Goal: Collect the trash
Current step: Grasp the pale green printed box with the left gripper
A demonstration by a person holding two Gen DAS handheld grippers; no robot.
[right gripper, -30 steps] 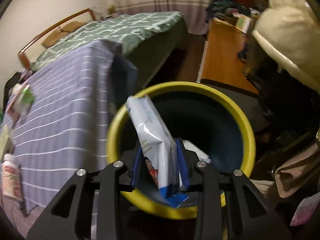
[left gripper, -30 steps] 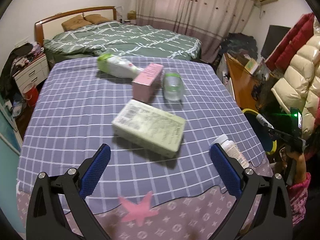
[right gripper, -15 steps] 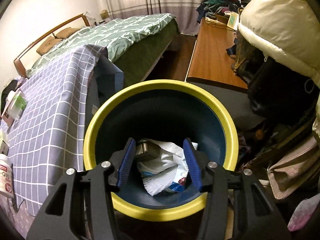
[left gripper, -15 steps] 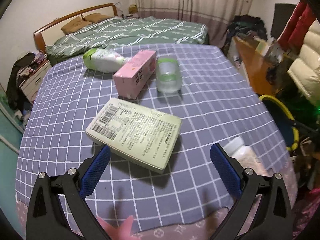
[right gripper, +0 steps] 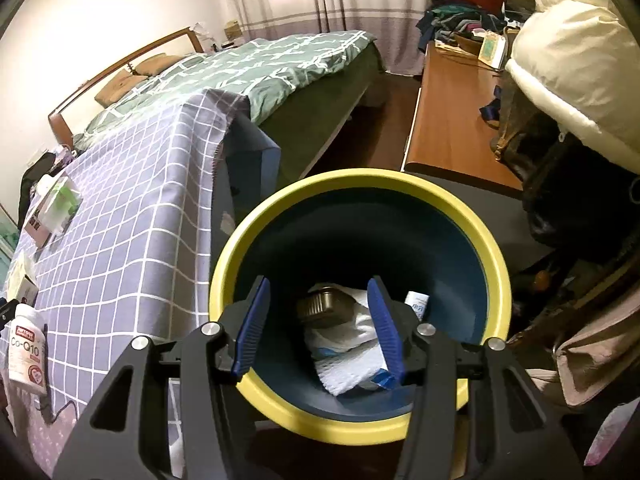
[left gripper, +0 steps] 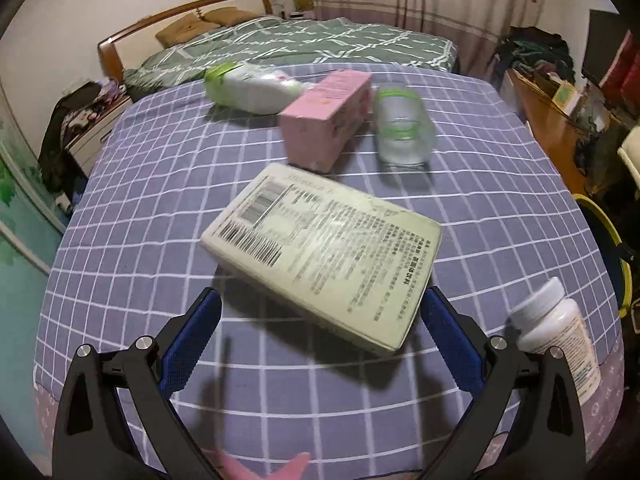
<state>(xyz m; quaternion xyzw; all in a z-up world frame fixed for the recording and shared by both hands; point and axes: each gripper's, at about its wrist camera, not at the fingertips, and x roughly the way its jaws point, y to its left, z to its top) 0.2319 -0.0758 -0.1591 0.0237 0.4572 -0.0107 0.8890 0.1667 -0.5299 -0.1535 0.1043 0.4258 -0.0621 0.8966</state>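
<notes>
My left gripper point(left gripper: 320, 320) is open, its blue pads either side of the near end of a flat pale green box point(left gripper: 320, 248) lying on the checked tablecloth point(left gripper: 160, 184). Behind it lie a pink box point(left gripper: 326, 120), a clear jar with green bands point(left gripper: 404, 128) and a white bottle with a green cap point(left gripper: 252, 86). A white pill bottle point(left gripper: 556, 344) lies at the right edge; it also shows in the right wrist view point(right gripper: 26, 350). My right gripper point(right gripper: 318, 320) is open and empty above the yellow-rimmed blue bin point(right gripper: 496, 280), which holds a white and blue packet point(right gripper: 352, 356) and a tin point(right gripper: 324, 306).
A bed with a green cover point(left gripper: 304, 40) stands behind the table. A wooden desk point(right gripper: 452, 120) and piled coats and bags point(right gripper: 572, 80) crowd the right of the bin. The bin's rim point(left gripper: 612, 248) shows beyond the table's right edge.
My right gripper opened and let the white and blue packet fall into the bin, then opened wider. My left gripper moved forward over the table until its pads flank the pale green box.
</notes>
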